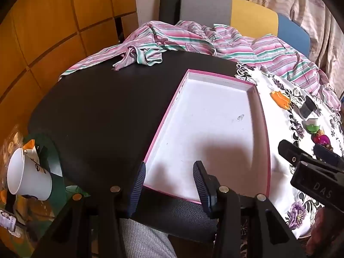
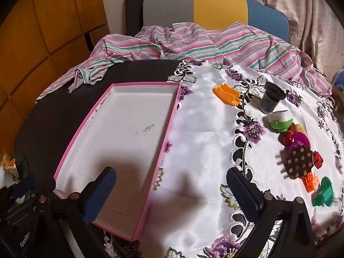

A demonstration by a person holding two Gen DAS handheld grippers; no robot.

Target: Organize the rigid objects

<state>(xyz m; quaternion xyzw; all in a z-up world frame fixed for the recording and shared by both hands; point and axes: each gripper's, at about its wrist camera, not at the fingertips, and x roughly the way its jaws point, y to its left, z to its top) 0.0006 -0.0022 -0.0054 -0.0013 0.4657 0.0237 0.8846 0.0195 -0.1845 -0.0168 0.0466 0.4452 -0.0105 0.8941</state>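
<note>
Right wrist: tongs [image 2: 172, 195] agape above tray [image 2: 169, 116].

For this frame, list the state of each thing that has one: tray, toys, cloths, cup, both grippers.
Tray: empty, flat on the table.
Orange toy: on the white cloth, outside the tray.
Black jar: upright, lid on.
Green-white toy: lying on its side.
Brown studded piece: tilted in the toy pile.
Striped cloth: crumpled.
White cup: tipped on its side.
Left gripper: open, empty.
Right gripper: open, empty.
</note>
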